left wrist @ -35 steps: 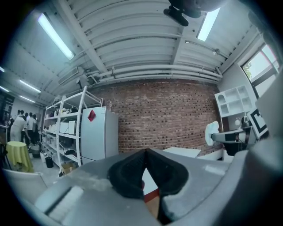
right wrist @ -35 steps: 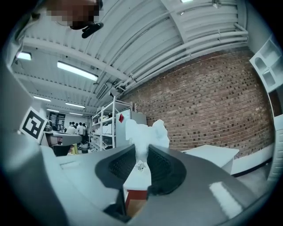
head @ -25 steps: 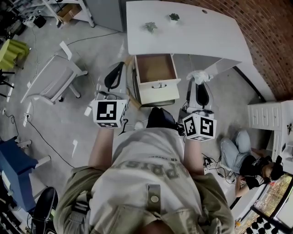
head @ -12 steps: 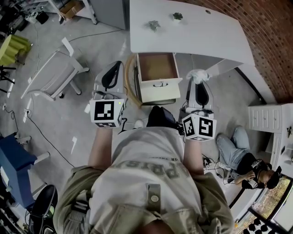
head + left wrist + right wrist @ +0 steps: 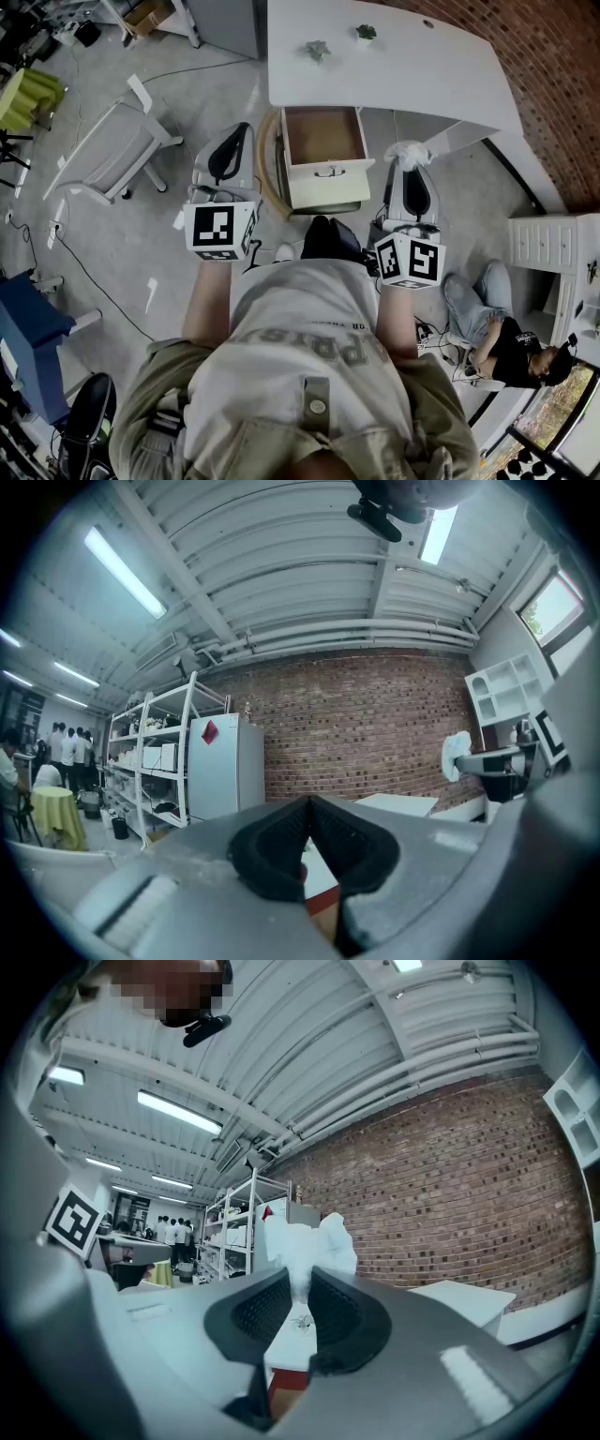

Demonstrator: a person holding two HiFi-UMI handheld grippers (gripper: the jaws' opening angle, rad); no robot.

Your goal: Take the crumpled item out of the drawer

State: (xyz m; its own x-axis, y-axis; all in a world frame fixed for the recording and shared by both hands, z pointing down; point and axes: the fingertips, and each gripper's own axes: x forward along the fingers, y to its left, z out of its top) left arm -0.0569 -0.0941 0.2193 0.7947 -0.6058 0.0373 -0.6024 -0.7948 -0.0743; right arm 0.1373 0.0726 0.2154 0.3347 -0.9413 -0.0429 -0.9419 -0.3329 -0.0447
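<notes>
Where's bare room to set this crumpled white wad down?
The white desktop is bare right of the two small green plants, out to its curved edge by the brick wall. The open drawer's brown bottom is also empty. The floor left of the drawer is crowded: a white chair and loose cables.
</notes>
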